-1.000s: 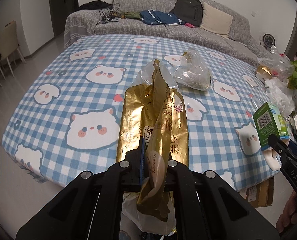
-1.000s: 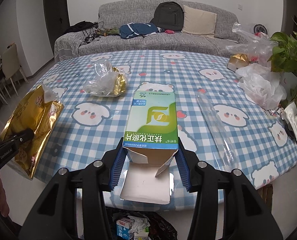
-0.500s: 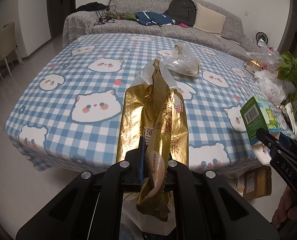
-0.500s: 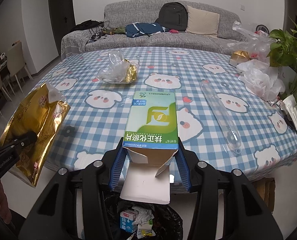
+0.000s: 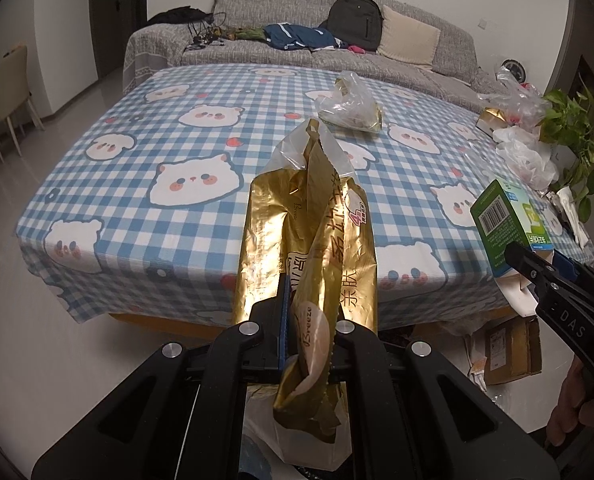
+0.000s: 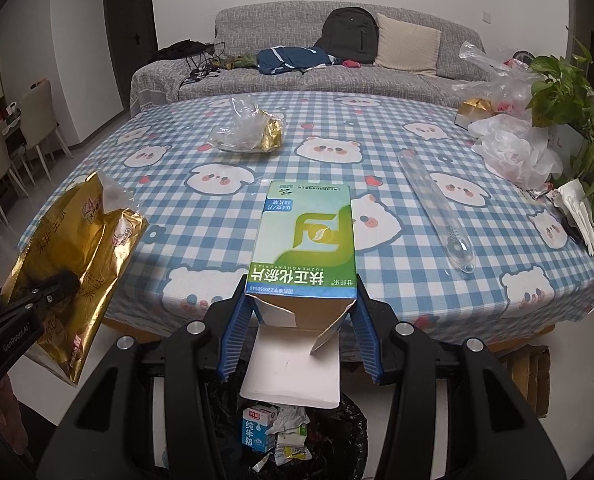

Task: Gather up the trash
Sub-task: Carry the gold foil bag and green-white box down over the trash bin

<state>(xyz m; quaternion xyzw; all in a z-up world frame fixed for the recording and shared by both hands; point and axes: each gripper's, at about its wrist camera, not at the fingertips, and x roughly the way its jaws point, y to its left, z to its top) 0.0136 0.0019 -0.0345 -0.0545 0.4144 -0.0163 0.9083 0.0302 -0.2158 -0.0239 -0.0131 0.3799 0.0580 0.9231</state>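
both grippers loaded, held off the tabletop edge

left gripper is pinched tight on a crinkly gold foil snack bag, w/ the bag's torn top standing upright and a clear plastic liner poking out. right gripper is clamped on a green-white cardboard box, its blue ribbed pads pressing both sides; the box's end flaps hang open twd the camera, plain white inside. below it sits a black bin bag w/ a small blue carton and crumpled paper scraps in it. on the tabletop, covered w/ a blue checked cloth w/ cartoon faces, lie a scrunched clear plastic bag w/ gold foil inside and a long clear plastic tube, well apart. white crumpled bags sit nr a leafy plant at the right edge.
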